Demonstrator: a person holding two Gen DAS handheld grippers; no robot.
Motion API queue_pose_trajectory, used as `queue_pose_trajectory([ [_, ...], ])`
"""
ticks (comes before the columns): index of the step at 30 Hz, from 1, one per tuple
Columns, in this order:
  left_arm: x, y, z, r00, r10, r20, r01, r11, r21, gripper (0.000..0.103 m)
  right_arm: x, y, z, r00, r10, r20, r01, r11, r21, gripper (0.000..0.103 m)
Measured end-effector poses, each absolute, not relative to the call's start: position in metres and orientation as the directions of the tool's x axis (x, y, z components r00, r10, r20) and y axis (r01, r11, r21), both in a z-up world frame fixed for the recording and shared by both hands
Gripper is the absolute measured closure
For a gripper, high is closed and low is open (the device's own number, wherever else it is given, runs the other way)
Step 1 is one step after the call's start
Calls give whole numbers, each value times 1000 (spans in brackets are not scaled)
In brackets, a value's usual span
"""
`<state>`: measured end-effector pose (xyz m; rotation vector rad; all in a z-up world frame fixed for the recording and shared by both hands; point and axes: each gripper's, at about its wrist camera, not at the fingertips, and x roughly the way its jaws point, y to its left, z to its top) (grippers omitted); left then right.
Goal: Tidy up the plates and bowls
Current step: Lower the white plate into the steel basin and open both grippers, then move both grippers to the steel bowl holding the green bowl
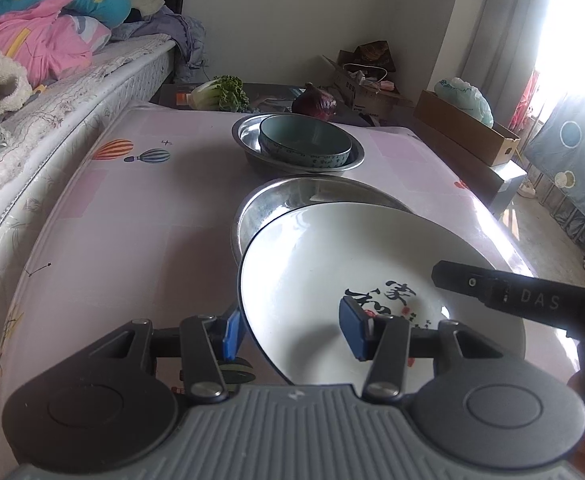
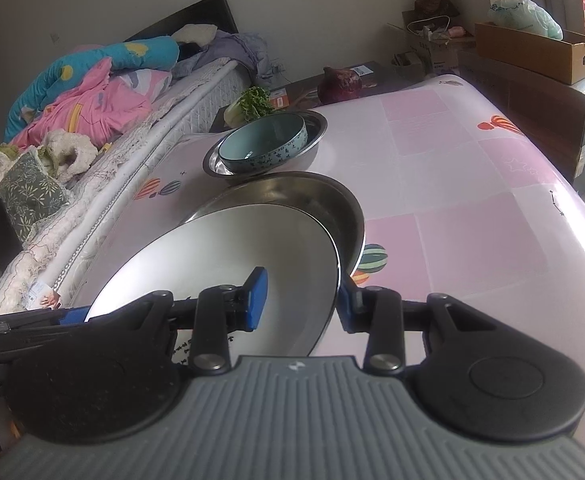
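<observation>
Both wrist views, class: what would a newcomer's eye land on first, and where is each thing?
First, the white plate with black lettering, held at its two sides by the left gripper and right gripper, its far edge over a steel basin. Behind it, a blue bowl sits inside a second steel basin. The pink tablecloth with balloon prints lies beneath.

Left tongs (image 1: 294, 330) straddle the near-left rim of a white plate (image 1: 332, 256) with black calligraphy, one blue pad outside, one inside. Plate tilts over a steel basin (image 1: 268, 204) on the pink table (image 1: 140, 208). Beyond, a teal bowl (image 1: 304, 146) sits inside a second steel basin (image 1: 248, 130).
</observation>
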<state>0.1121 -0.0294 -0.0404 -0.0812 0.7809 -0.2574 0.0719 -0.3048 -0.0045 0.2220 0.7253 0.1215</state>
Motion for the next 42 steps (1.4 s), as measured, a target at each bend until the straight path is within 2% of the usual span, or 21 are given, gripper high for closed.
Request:
queue_pose_trajectory([
  [16,138,-37,-48,674,-250,-695,218,966,-135,53,110,-308,-15,735,121,-667,3,983,182,67],
  [25,134,-37,-46,692,-245,-679,225,967,-120,50,105,-312,-7,769,112,-630,5,983,181,60],
  [33,128,-37,-46,691,-236,-683,218,969,-115,37,91,-317,-6,766,138,-628,11,974,227,53],
  [38,126,-35,-46,682,-225,-696,206,972,-113,26,81,-321,-8,762,159,-628,19,964,267,45],
  [42,124,-32,-44,682,-216,-699,199,974,-107,22,77,-323,-8,758,169,-630,25,958,287,43],
])
